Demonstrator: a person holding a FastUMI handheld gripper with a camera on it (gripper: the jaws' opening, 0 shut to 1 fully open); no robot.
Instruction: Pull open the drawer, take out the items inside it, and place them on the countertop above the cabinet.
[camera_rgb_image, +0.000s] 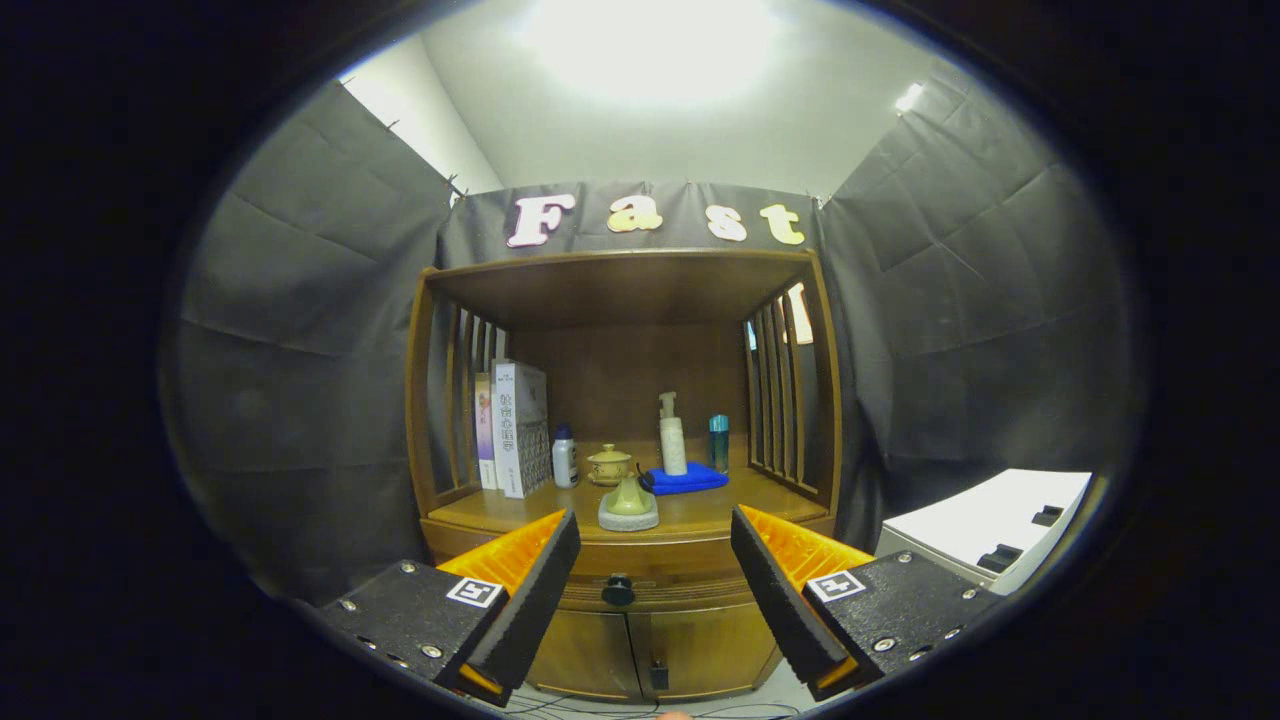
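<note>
With the drawer not yet pulled, step in hand looks like the approach to its small dark round knob (618, 590), which sits low-centre of the frame, on the wooden drawer front (655, 568) just under the countertop and above the two cabinet doors.

Left to right now. Left-centre, inside the brown wooden cabinet w/ slatted sides (425, 400), upright books (520, 430) lean at the back. Next, a small white bottle w/ dark cap (565, 457), then a tan lidded ceramic cup (609, 466). Centre, near the front lip of the wooden countertop (490, 508), a pale green bell-shaped piece on a round grey base (629, 508). Right of that, a folded blue cloth (685, 480) carrying a white pump bottle (673, 440), and a teal bottle (719, 442) beside it. Lower right, a white box (985, 530), well apart from the cabinet.

The gripper (655, 575) hangs w/ fingers spread wide, nothing between them but air; the knob shows in the gap, beyond the tips.

To do it well, I'd judge: keep the knob centred in the gap, go in straight & level, close both fingers on it square, then pull straight back along the drawer's run, no twist. Countertop's crowded at centre, so the bare wood at front left looks the better drop spot for contents later.
</note>
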